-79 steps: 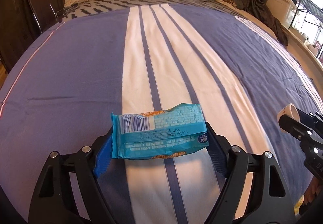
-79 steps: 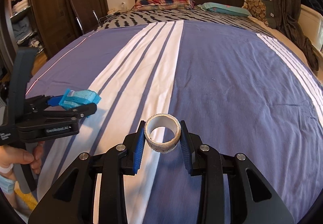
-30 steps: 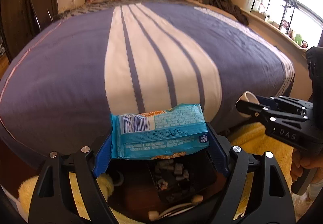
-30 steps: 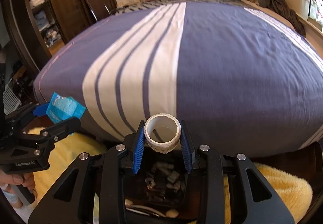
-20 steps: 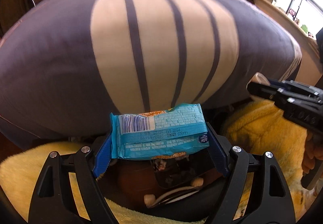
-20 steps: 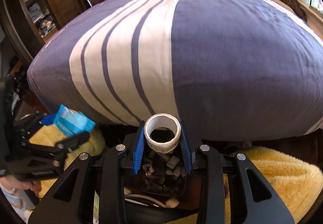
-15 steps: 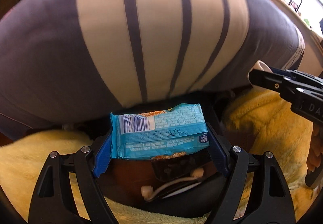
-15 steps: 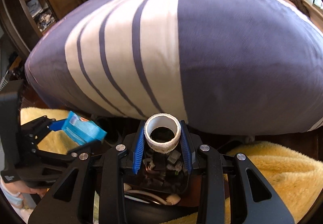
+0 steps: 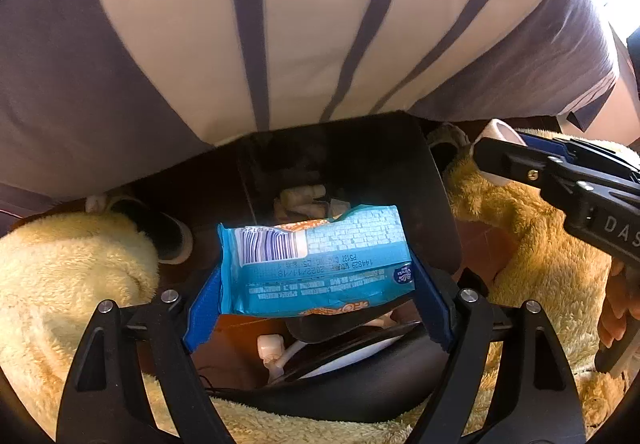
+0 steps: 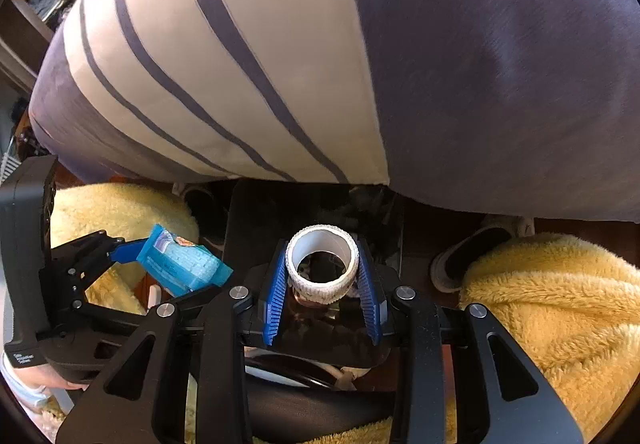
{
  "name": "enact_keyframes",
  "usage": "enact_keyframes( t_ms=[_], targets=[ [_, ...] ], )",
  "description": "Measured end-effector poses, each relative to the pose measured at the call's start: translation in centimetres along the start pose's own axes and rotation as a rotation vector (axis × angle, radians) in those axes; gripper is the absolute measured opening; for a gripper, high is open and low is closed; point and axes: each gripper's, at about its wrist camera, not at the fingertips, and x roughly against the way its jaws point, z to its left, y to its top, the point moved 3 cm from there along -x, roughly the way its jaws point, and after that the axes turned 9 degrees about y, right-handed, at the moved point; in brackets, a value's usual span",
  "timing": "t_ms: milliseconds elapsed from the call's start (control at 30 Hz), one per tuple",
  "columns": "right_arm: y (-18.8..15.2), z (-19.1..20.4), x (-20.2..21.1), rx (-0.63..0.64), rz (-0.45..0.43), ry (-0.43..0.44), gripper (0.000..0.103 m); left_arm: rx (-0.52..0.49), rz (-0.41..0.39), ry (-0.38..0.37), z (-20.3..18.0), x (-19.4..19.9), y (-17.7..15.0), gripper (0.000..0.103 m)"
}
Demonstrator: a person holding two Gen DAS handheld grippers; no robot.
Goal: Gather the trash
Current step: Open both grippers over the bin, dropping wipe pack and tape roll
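Blue ribbed pads of the left gripper are set wide and pinch a blue snack wrapper by its two short ends; the wrapper lies flat across the jaws, barcode side up and print legible. The same wrapper shows in the right wrist view, held off the floor to the left of the right gripper. The right gripper's pads are drawn in close and clamp a white tape roll on its outer wall, the roll's open core facing the camera. In the left wrist view that roll appears at the tip of the right gripper, to the right of the wrapper and apart from it. Directly beneath both held items stands a dark bin with an open top; pale scraps lie inside it. The wrapper sits over the bin's near edge, and the roll sits over the bin mouth as seen from the right wrist. A white cable and a black curved object of unclear kind lie on the floor nearest the cameras. Yellow fleece lies on both sides of the bin. A slipper rests on the floor to the left of the bin, another to the right. Behind the bin hangs the bed cover, grey-purple with a white band and dark stripes. A hand grips the right gripper's handle at the frame edge.
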Motion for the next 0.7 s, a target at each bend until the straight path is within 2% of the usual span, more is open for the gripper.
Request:
enact_keyframes(
  t_ms=[333, 467, 500, 567, 700],
  targets=[
    [0.4, 0.1, -1.4, 0.002, 0.033, 0.002, 0.035, -0.003, 0.029, -0.009, -0.1, -1.0, 0.1, 0.078],
    [0.5, 0.0, -1.4, 0.002, 0.032, 0.003, 0.036, 0.002, 0.038, -0.006, -0.1, -1.1, 0.1, 0.083],
    [0.4, 0.0, -1.5, 0.001, 0.033, 0.002, 0.038, 0.002, 0.037, -0.003, -0.1, -1.1, 0.1, 0.086],
    [0.4, -0.1, -1.5, -0.005, 0.028, 0.0, 0.053, 0.003, 0.03, 0.003, -0.1, -0.8, 0.1, 0.09],
    [0.7, -0.2, -0.7, -0.016, 0.003, -0.01, 0.065, 0.005, 0.009, 0.012, 0.0, -0.1, 0.2, 0.095]
  ],
)
